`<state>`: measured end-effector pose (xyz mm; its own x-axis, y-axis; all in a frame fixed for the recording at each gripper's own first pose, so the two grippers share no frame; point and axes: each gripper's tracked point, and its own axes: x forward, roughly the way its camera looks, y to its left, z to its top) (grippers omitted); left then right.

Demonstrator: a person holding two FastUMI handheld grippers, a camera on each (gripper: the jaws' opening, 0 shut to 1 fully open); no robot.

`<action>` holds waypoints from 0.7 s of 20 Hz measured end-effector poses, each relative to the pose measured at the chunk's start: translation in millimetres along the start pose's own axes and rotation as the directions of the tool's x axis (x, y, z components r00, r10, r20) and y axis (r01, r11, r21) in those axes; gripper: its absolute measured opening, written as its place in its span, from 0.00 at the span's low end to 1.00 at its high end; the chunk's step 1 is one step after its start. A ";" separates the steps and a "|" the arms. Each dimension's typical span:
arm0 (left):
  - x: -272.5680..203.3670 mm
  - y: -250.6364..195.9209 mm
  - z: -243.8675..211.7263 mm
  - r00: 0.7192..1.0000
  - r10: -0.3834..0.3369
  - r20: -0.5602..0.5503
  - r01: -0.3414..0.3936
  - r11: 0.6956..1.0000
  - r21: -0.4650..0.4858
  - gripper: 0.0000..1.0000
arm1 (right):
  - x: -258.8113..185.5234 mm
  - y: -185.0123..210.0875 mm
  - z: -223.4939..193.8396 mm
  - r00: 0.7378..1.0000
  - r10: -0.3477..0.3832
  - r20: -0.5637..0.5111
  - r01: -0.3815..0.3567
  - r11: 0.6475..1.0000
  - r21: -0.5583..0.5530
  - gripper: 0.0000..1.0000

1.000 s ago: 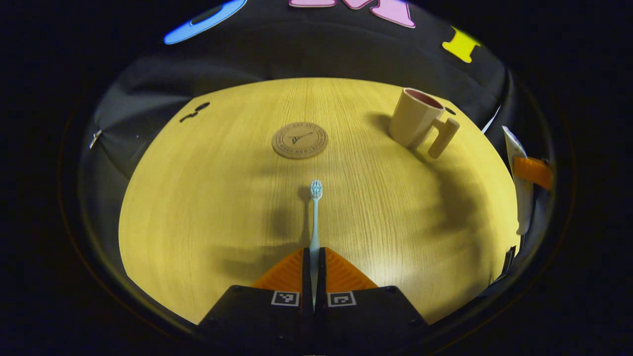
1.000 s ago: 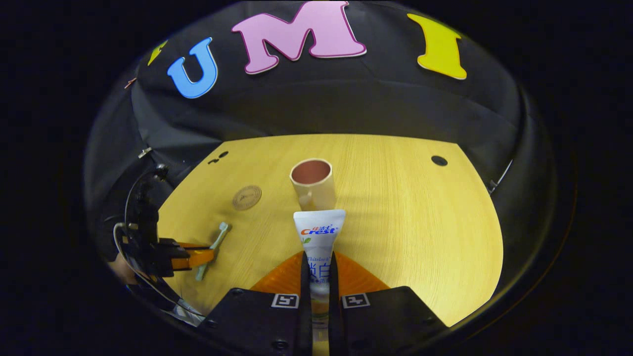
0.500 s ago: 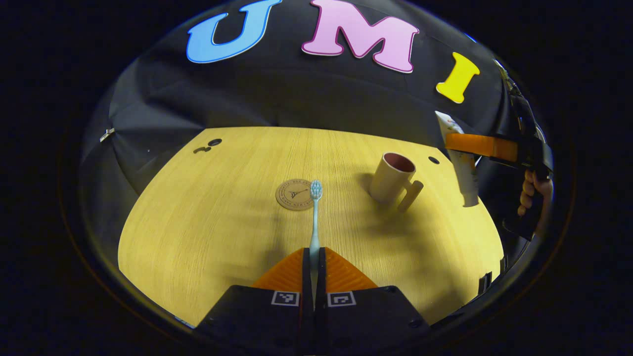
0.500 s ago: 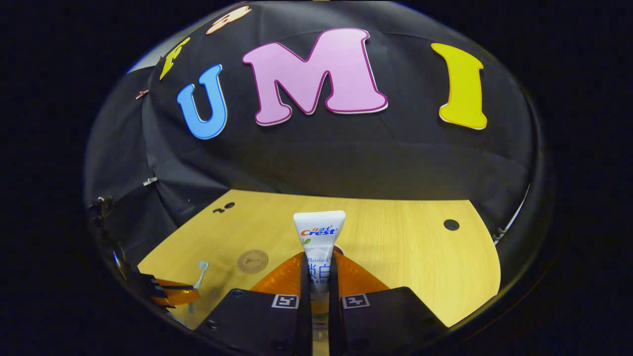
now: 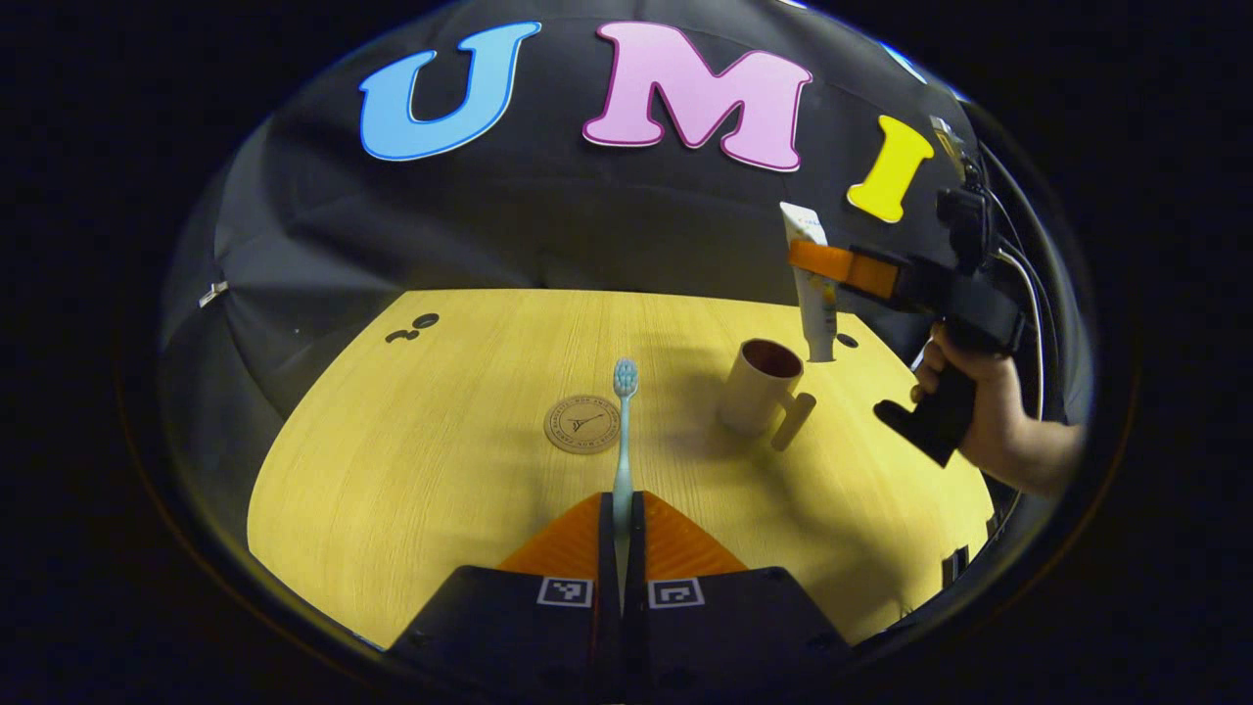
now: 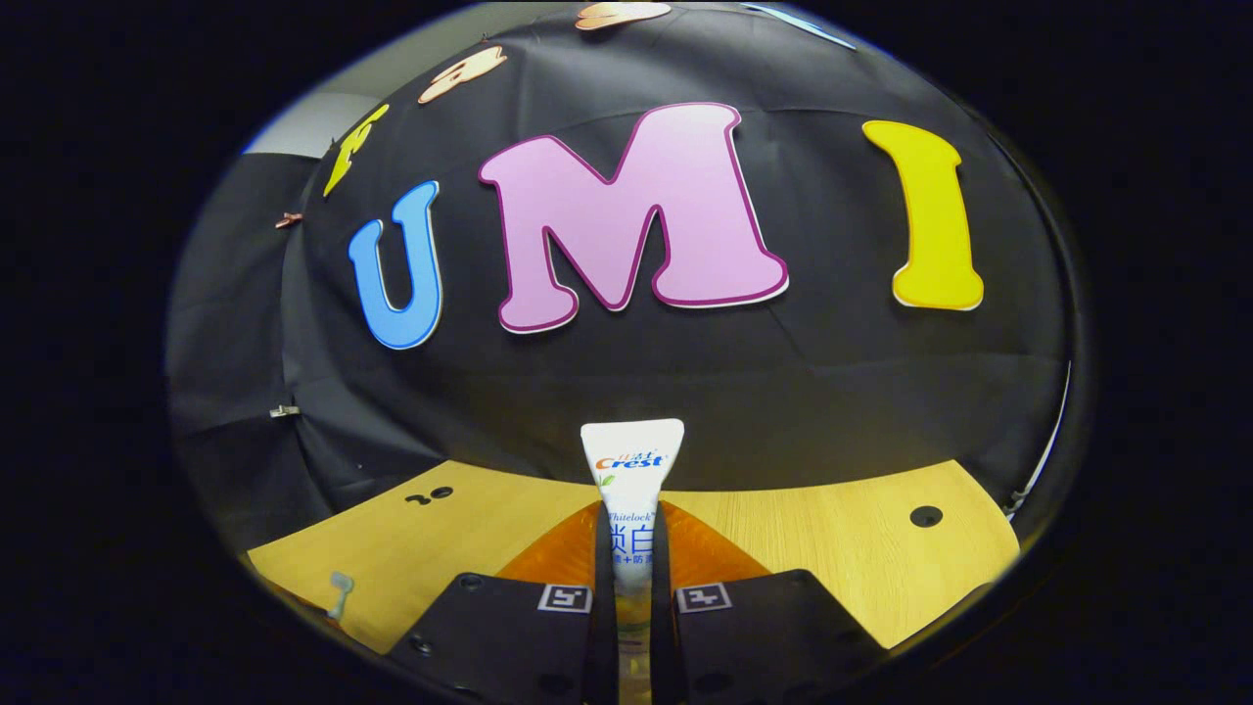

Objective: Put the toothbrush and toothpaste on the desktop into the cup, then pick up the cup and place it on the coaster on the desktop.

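Note:
My left gripper [image 5: 623, 509] is shut on a light blue toothbrush [image 5: 624, 431], bristle head pointing away, held above the wooden desktop [image 5: 411, 460]. Past the brush lies a round brown coaster [image 5: 581, 424]. A beige cup [image 5: 756, 387] with a side handle stands upright to its right. In the left gripper view the right gripper [image 5: 820, 262] holds the white toothpaste tube [image 5: 812, 284] upright, its lower end just above and behind the cup's rim. In the right gripper view my right gripper [image 6: 632, 534] is shut on that tube [image 6: 631, 475]. The toothbrush head [image 6: 340, 587] peeks in at lower left.
A person's hand [image 5: 989, 411] grips the right gripper's black handle at the right of the left gripper view. Small dark holes [image 5: 426, 320] mark the desktop's far left, and another hole [image 6: 925, 515] its far right. The black cloth wall stands behind the desk.
The right gripper has carried the toothpaste left and up, from the desk's right edge to just over the cup, tilting its view up to the wall. The left gripper lifted the toothbrush slightly.

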<state>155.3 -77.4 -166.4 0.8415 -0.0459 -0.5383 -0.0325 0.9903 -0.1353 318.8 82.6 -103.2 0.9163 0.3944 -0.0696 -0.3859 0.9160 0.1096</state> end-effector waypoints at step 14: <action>32.1 -26.7 27.0 0.995 -0.024 0.093 0.024 1.000 0.004 0.06 | 31.2 5.5 -76.0 0.999 0.031 -0.007 -0.032 0.996 -0.084 0.11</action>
<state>197.8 -101.8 -157.6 0.8887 -0.0571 -0.4548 -0.0104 0.9894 -0.1446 337.2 105.5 -180.1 0.9030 0.4234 -0.0727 -0.4225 0.9059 0.0276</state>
